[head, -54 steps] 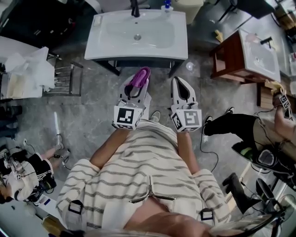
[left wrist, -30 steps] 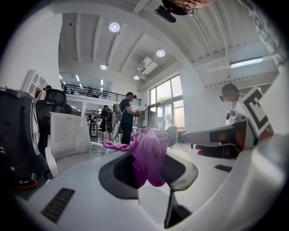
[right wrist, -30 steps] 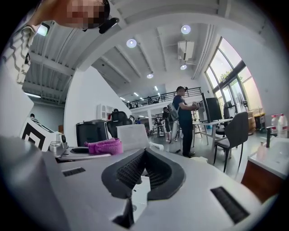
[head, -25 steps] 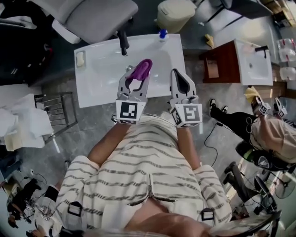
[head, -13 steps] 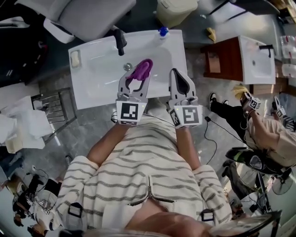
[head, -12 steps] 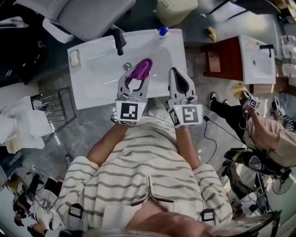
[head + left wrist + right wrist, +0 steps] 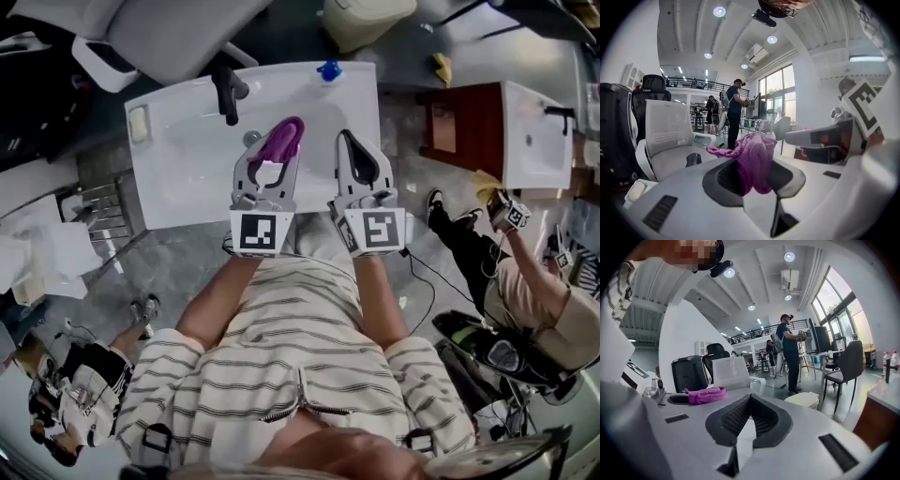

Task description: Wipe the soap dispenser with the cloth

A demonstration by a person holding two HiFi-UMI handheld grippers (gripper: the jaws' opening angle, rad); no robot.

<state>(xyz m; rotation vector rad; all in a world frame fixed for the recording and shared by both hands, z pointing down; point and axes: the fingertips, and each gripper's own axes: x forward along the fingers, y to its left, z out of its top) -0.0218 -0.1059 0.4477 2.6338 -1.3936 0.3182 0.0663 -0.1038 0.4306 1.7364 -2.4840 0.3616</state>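
The soap dispenser [image 7: 327,71], a clear bottle with a blue pump top, stands on the back rim of the white sink [image 7: 169,187]. My left gripper [image 7: 277,142] is shut on a purple knitted cloth [image 7: 280,137], which bunches out past the jaw tips over the basin. In the left gripper view the cloth [image 7: 753,159] hangs between the jaws of that gripper [image 7: 752,177]. My right gripper [image 7: 350,152] is shut and holds nothing; its jaw tips [image 7: 750,399] meet. It hovers over the basin's right part, short of the dispenser. The cloth [image 7: 704,394] also shows to its left.
A black faucet [image 7: 226,92] rises at the sink's back, with a soap bar [image 7: 139,123] at the far left corner. Behind stand a grey office chair [image 7: 178,33] and a beige bin [image 7: 367,17]. A wooden cabinet [image 7: 459,131] and a seated person [image 7: 530,291] are to the right.
Both grippers have come forward and lower together, from in front of the sink to over its basin. The cloth stays clamped in the left one; the right stays shut.
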